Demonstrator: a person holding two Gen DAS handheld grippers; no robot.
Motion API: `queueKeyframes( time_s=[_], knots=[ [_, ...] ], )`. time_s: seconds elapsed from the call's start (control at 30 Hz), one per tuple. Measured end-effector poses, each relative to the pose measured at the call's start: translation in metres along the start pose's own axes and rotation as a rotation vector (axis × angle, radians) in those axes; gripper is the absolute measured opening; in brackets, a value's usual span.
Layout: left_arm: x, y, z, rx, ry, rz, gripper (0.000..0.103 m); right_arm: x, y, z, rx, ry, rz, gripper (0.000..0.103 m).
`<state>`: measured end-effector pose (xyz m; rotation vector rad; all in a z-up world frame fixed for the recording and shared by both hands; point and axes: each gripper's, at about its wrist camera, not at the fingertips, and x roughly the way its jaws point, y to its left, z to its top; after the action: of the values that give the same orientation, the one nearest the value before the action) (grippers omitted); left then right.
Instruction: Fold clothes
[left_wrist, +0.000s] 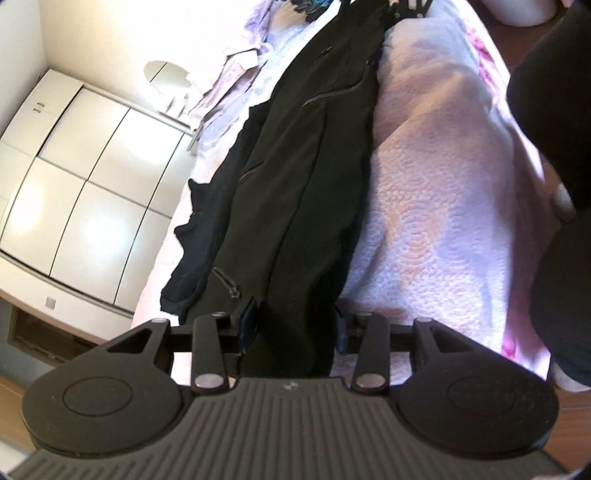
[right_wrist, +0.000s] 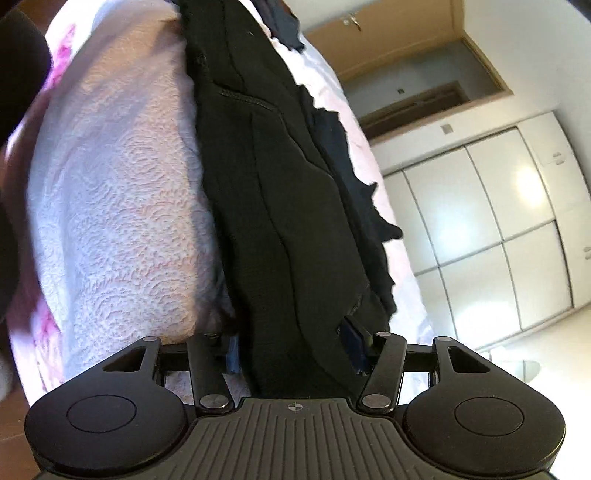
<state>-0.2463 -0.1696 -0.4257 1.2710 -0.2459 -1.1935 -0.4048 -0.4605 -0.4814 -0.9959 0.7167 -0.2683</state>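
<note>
A black garment with zip pockets (left_wrist: 295, 177) stretches lengthwise across a pale pink quilted bedspread (left_wrist: 436, 199). One end bunches between the fingers of my left gripper (left_wrist: 293, 332), which is shut on the cloth. In the right wrist view the same black garment (right_wrist: 269, 206) runs up the frame, and my right gripper (right_wrist: 295, 350) is shut on its other end. The far end of the garment in each view reaches the other gripper, seen small at the top (left_wrist: 410, 9). A second darker cloth (right_wrist: 354, 192) lies under the garment's edge.
A lilac shirt (left_wrist: 236, 74) and more clothes lie heaped at the far end of the bed. White wardrobe doors (left_wrist: 74, 192) stand beside the bed. A person's dark sleeve (left_wrist: 554, 110) fills the right edge. A wooden door (right_wrist: 388, 40) shows beyond the bed.
</note>
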Motion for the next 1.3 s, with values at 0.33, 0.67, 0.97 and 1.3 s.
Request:
queueKeyframes(
  time_s=[0.33,0.67,0.97,1.3],
  knots=[
    [0.011,-0.004,0.012,0.096,0.103,0.082,0.037,0.005,0.002,0.000,-0.047,0.031,-0.032,0.054],
    [0.027,-0.002,0.024,0.151,0.137,0.104,0.011,0.015,-0.001,-0.005,-0.058,0.051,-0.013,0.034],
    [0.012,0.028,0.028,0.102,0.137,0.041,0.007,0.001,-0.027,0.004,-0.028,0.046,0.003,0.006],
    [-0.071,0.035,0.033,0.115,0.081,0.014,0.006,-0.072,-0.049,0.023,-0.018,0.041,-0.007,0.005]
  ],
)
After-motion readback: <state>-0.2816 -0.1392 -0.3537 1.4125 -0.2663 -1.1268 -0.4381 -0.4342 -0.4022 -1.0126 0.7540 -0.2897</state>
